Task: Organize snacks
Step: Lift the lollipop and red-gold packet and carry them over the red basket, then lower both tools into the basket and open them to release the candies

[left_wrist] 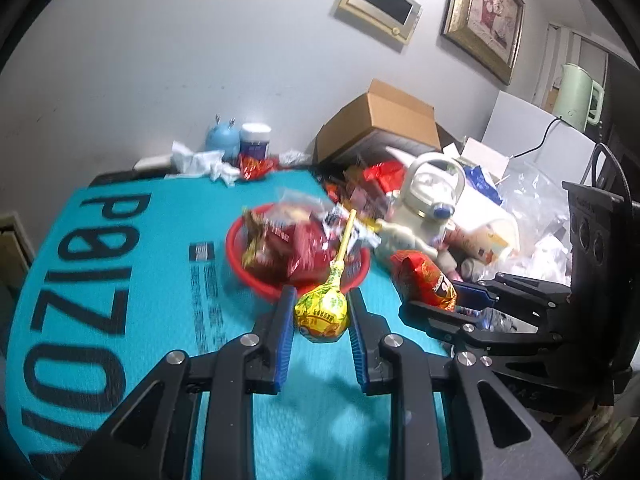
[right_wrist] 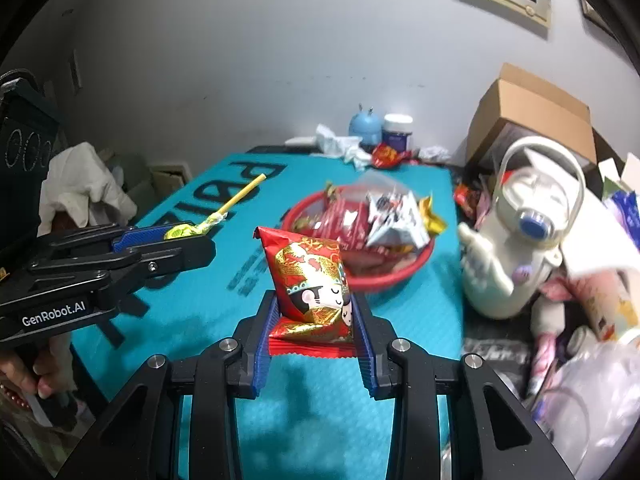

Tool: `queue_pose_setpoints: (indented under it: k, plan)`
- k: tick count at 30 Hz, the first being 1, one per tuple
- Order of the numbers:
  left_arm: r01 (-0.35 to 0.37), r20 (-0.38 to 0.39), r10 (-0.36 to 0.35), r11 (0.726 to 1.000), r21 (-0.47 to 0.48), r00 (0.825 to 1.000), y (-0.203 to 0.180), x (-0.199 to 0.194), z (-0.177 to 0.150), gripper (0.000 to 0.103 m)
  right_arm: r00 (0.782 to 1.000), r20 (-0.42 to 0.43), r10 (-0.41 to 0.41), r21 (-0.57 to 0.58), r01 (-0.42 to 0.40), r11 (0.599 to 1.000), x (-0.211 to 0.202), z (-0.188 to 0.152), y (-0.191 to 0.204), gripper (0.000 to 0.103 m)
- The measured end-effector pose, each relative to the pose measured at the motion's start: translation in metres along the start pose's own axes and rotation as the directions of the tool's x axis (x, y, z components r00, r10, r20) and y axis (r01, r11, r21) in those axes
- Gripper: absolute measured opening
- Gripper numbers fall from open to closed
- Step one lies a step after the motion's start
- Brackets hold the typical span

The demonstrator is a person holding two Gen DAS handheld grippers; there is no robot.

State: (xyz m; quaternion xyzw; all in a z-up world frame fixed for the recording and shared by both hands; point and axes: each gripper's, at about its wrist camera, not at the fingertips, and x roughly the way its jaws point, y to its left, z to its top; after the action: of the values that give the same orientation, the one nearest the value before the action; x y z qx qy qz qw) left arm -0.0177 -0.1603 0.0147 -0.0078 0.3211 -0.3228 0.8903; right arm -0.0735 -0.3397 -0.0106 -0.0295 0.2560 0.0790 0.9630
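The left gripper [left_wrist: 321, 312] is clamped on a yellow-wrapped lollipop [left_wrist: 322, 314]: the round head sits squeezed between the blue pads, and the pale yellow stick angles away past the fingertips, toward the red basket [left_wrist: 232, 248]. From the right wrist view the same lollipop [right_wrist: 184, 232] shows side-on, its stick jutting up and away over the teal mat [right_wrist: 400, 320].

The right gripper [right_wrist: 316, 308] is closed on a red and gold snack packet [right_wrist: 312, 280] printed with cartoon faces. The packet stands upright between the ribbed pads, its lower crimped edge hanging below them and its top rising well above the fingertips.

Both held items are lifted off the mat, just short of the basket, which is heaped with wrapped snacks. A white figurine-shaped bottle [right_wrist: 516, 236] stands just right of the basket.
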Motion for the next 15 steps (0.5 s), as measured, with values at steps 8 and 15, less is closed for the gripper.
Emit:
queue_pose_setpoints:
  k: [8, 15]
  plan:
    - [0.005, 0.038, -0.007, 0.999, 0.049, 0.999, -0.007, 0.012, 0.040, 0.025, 0.998, 0.043, -0.035, 0.005, 0.035, 0.999, 0.005, 0.038, -0.015, 0.035]
    - [0.018, 0.070, -0.024, 0.997, 0.078, 0.997, -0.009, 0.023, 0.071, 0.025, 0.997, 0.070, -0.043, 0.023, 0.042, 0.999, 0.013, 0.065, -0.023, 0.035]
